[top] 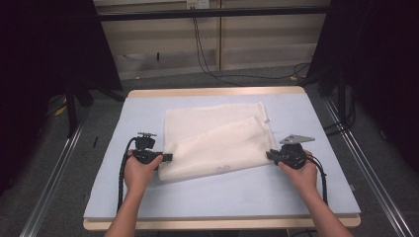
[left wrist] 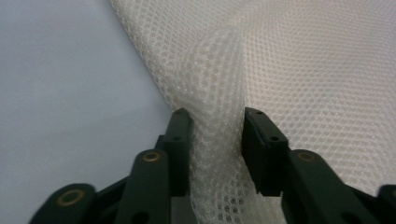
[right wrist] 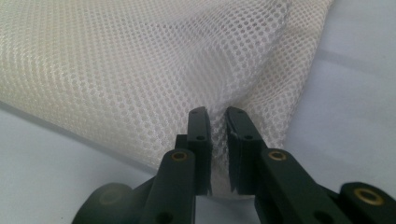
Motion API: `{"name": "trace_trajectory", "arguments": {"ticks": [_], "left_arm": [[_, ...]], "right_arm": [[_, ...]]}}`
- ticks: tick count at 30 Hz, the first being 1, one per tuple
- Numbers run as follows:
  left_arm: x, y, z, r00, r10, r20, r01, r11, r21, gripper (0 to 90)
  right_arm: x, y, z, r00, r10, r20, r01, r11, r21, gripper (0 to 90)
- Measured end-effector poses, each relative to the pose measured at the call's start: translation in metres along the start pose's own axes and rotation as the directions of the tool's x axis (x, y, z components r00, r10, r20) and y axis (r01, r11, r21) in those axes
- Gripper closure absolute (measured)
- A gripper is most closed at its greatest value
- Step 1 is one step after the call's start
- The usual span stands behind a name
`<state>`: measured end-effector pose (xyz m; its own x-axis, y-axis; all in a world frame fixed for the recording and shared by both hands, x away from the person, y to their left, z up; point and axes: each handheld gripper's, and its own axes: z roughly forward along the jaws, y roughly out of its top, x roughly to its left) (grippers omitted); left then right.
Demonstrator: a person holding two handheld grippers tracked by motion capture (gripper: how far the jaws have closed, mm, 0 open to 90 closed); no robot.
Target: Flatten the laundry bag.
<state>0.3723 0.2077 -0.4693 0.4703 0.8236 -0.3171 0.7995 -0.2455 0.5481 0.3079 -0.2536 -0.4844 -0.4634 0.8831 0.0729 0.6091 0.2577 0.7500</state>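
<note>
Left gripper view: left gripper (left wrist: 215, 128) part open, raised fold of white mesh cloth (left wrist: 299, 70) between jaws, pads touching. Right gripper (right wrist: 217, 123) nearly closed, pinching cloth edge. Cloth folded at centre of pale blue counter (top: 316, 113), grippers at its left and right near corners.
</note>
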Motion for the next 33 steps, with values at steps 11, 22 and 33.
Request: {"name": "trace_trajectory", "arguments": {"ticks": [11, 22, 33], "left_arm": [[-0.001, 0.014, -0.001, 0.9998, -0.017, -0.007, 0.017, 0.9996, 0.020, 81.8], [0.022, 0.054, 0.010, 0.9993, -0.015, -0.033, 0.014, 0.9993, -0.036, 82.0], [0.033, 0.069, 0.021, 0.9997, -0.007, -0.022, 0.006, 0.9985, -0.054, 81.8]], "right_arm": [[-0.002, 0.002, -0.001, 0.9997, 0.026, 0.002, -0.026, 0.999, -0.026, 81.4], [-0.009, 0.025, 0.015, 0.9989, 0.047, 0.007, -0.047, 0.998, -0.047, 81.5], [-0.028, 0.058, 0.035, 0.9876, 0.136, 0.078, -0.131, 0.989, -0.070, 43.7]]}}
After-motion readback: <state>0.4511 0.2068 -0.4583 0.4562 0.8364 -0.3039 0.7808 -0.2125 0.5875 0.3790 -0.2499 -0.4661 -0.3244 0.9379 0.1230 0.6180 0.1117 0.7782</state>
